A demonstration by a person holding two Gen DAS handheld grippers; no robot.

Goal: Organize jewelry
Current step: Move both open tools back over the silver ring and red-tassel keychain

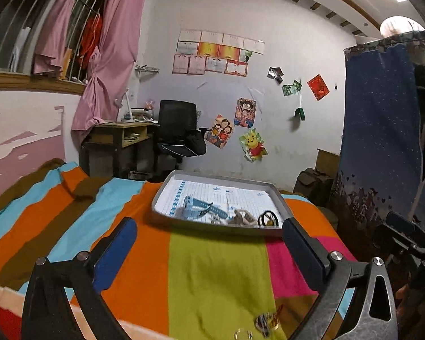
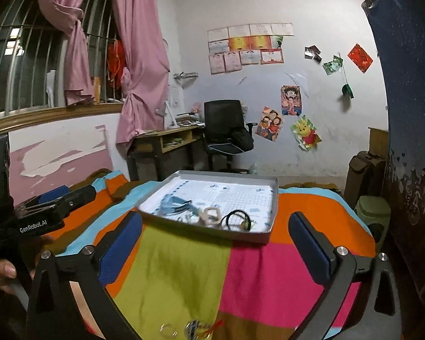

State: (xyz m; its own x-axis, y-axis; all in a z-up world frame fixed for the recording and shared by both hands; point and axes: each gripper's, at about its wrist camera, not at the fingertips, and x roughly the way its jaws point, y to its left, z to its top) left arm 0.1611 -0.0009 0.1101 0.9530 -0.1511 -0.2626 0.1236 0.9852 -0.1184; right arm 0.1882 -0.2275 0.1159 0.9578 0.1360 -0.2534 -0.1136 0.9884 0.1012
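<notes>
A grey tray (image 1: 167, 187) lined with printed paper lies on the striped blanket (image 1: 212, 269). In it are a blue watch strap (image 1: 197, 208), a beige piece (image 1: 242, 216) and a black loop (image 1: 259, 219). My left gripper (image 1: 209, 228) stands open just short of the tray's near edge, holding nothing. The right wrist view shows the same tray (image 2: 246, 234), strap (image 2: 172, 202) and black loop (image 2: 236, 212) beyond my open, empty right gripper (image 2: 215, 219). A colourful pendant (image 2: 195, 327) and a clear ring (image 2: 167, 329) lie loose on the blanket below the fingers.
The left gripper's body (image 2: 56, 206), held by a hand (image 2: 2, 269), shows at the left edge of the right wrist view. Beyond the bed stand a desk (image 2: 167, 138) and a black chair (image 2: 223, 124). A blue curtain (image 2: 410, 113) and a green stool (image 2: 372, 209) flank the right.
</notes>
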